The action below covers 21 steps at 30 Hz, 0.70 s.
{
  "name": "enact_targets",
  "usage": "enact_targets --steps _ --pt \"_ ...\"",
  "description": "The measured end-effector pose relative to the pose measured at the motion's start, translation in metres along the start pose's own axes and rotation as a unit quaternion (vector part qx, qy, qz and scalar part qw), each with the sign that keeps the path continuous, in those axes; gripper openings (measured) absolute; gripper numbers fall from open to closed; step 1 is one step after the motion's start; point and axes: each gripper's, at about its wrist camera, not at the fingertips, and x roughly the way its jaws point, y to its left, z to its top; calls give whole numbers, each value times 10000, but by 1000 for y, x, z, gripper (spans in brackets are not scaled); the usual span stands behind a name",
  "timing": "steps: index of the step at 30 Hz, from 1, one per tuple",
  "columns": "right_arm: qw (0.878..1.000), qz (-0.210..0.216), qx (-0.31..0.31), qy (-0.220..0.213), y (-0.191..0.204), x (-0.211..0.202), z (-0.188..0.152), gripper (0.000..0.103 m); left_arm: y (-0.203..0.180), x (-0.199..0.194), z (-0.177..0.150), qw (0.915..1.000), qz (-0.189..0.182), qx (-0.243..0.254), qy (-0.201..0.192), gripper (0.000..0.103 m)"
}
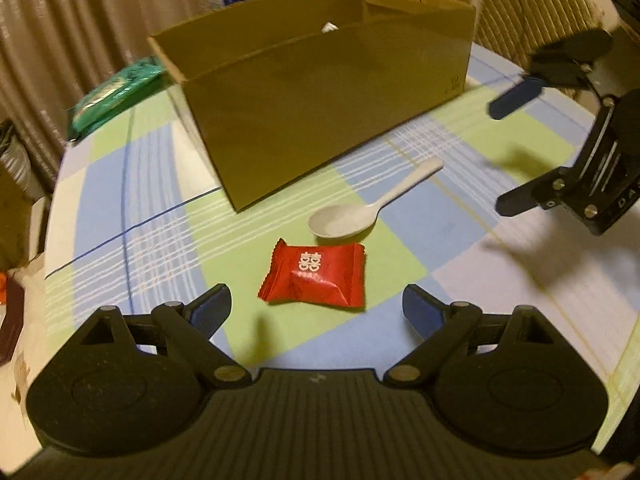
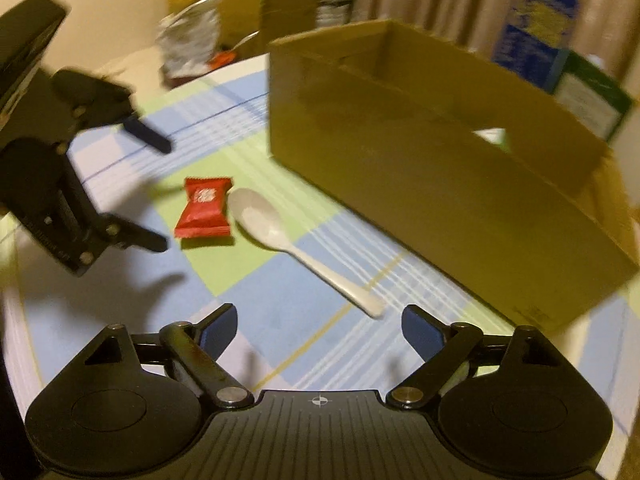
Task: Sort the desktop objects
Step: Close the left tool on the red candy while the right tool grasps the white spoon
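A red candy packet (image 1: pixel 314 277) (image 2: pixel 205 207) lies on the checked tablecloth, with a white plastic spoon (image 1: pixel 362 208) (image 2: pixel 288 240) just beyond it. Behind both stands an open cardboard box (image 1: pixel 320 108) (image 2: pixel 440 184). My left gripper (image 1: pixel 316 312) hovers open just in front of the packet, nothing between its fingers; in the right wrist view the left gripper (image 2: pixel 166 196) shows at the left. My right gripper (image 2: pixel 318 330) is open above the cloth near the spoon's handle end, holding nothing. In the left wrist view the right gripper (image 1: pixel 496 156) shows at the right edge.
A green packet (image 1: pixel 116 94) lies left of the box near the table's edge. A wicker chair back (image 1: pixel 532 12) stands behind the table. Bags and cartons (image 2: pixel 240 28) crowd the far side. The round table's edge (image 1: pixel 52 216) curves close on the left.
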Motion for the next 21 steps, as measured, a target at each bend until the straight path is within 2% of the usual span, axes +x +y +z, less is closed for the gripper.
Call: enact_targets --steps 4,8,12,14,21 --pt "9983 353 -409 199 -2 24 7 77 9 18 5 9995 -272 154 94 89" --pt "9945 655 -784 228 -3 40 19 75 16 32 10 9977 -518 387 225 87" --pt "9889 745 -1246 327 -1 57 33 75 22 40 13 9958 -668 540 331 81" --pt "9867 887 -1313 348 -2 63 39 75 26 43 14 9949 -749 562 372 76" --pt "9790 1343 -1485 372 -1 82 58 72 33 46 17 9906 -1052 781 396 69"
